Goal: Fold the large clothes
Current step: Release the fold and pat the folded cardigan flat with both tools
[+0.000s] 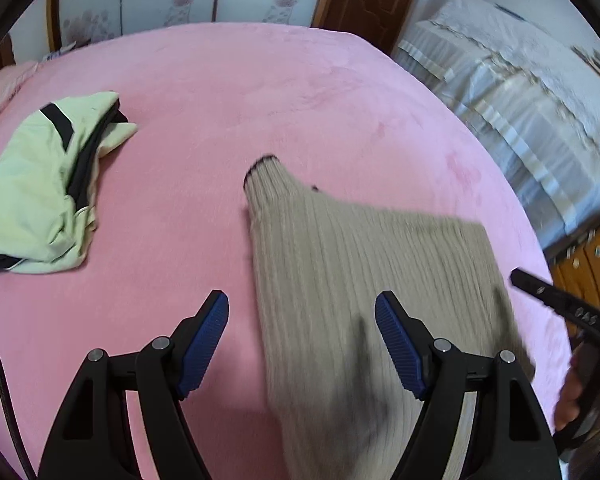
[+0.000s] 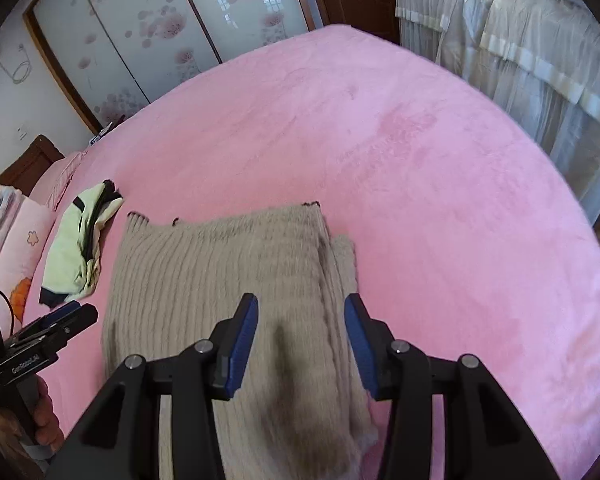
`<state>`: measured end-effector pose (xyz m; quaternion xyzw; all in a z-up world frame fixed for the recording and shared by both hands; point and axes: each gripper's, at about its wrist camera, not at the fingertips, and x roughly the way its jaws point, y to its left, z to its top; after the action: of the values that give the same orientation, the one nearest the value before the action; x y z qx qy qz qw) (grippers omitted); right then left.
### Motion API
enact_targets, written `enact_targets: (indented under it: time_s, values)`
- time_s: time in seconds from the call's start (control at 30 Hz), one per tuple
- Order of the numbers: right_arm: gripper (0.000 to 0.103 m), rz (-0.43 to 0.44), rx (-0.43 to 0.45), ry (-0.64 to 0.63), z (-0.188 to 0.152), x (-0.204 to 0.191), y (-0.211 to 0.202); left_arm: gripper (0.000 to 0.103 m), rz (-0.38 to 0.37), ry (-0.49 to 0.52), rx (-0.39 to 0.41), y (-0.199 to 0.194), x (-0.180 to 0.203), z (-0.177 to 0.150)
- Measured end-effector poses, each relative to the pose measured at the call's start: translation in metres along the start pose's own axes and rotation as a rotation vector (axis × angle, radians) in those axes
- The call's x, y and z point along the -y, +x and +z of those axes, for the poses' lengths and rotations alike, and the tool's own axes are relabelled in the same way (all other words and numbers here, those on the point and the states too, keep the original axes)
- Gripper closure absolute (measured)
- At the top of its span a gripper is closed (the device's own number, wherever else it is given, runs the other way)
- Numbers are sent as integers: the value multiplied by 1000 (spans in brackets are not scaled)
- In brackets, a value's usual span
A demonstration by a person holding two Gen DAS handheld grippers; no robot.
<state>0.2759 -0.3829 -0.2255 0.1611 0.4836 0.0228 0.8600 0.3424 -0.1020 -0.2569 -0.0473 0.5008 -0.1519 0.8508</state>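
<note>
pink plush covers the bed [image 2: 440, 168], the largest thing in view. on it lies a beige ribbed sweater [image 2: 220, 280], partly folded, its cuff toward the far side. a crumpled pale green garment [image 1: 40, 184] sits well apart at the left. both claws, left claw [image 1: 302, 344] and right claw [image 2: 300, 344], hang spread above the sweater, pinching nothing.

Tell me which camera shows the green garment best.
Left wrist: the green garment lies large and unobstructed on the bed, black trim clear. In the right wrist view it is smaller, near the edge.
</note>
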Motion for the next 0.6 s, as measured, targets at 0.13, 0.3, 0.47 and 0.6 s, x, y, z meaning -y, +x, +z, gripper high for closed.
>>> enact_targets:
  time_s: [0.13, 0.3, 0.47, 0.6]
  values:
    - [58, 36, -38, 33, 21, 3, 31, 29, -35, -42, -44, 25, -1, 15]
    - [92, 2, -55, 41, 22, 14, 47, 31, 0, -27, -102, 50, 4, 16]
    - [92, -25, -55, 50, 9, 26, 60, 31, 20, 16, -117, 70, 7, 8]
    - [86, 1, -65, 114, 7, 40, 70, 30, -6, -20, -120, 76, 0, 7]
